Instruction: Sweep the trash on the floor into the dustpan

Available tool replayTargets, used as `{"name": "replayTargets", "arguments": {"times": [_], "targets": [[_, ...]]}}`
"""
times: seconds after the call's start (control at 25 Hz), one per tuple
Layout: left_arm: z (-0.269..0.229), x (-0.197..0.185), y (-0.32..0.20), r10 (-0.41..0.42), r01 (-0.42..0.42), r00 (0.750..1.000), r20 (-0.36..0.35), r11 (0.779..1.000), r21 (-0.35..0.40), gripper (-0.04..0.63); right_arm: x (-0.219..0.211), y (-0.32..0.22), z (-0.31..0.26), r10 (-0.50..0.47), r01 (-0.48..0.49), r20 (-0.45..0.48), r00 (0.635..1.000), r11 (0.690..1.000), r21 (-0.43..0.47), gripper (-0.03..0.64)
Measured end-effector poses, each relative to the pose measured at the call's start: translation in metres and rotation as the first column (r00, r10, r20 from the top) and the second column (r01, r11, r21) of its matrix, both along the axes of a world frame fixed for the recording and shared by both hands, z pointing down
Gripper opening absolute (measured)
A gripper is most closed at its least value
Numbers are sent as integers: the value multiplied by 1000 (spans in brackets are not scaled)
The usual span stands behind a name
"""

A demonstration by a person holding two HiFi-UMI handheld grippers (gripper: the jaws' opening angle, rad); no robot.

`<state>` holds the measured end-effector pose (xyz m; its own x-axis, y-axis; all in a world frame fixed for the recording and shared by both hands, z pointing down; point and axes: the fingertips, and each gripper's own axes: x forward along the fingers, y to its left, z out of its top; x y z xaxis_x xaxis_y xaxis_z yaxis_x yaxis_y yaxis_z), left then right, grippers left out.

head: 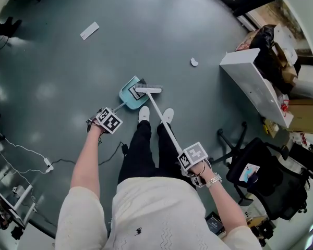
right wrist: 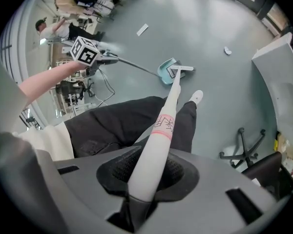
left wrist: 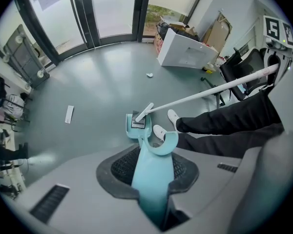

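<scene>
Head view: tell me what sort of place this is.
Probably an office or lab workroom: a black swivel chair, a white desk with cardboard boxes beside it, and cables trailing over the smooth grey floor.

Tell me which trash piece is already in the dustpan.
The flat card by the broom head; the white strip and crumpled scrap lie on open floor.

Before shoes (head: 144, 113), dustpan (head: 127, 93) under broom (head: 165, 125)
</scene>
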<state>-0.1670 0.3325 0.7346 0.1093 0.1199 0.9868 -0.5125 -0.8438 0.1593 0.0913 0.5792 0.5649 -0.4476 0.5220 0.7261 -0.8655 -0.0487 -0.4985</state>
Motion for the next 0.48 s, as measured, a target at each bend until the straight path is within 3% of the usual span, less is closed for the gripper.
{"name": "replayTargets", "arguments": {"times": [0.24,0.48], "targets": [[-1,-10,6,-62,62,998,-19,998,15,95,-17,1,-20,18,-17,51,999,1000,-11,87],[-13,2,5,-57,61,996,-70,997,49,95,-14,1,-52,139,-137,83,987,990,-19,86]]}}
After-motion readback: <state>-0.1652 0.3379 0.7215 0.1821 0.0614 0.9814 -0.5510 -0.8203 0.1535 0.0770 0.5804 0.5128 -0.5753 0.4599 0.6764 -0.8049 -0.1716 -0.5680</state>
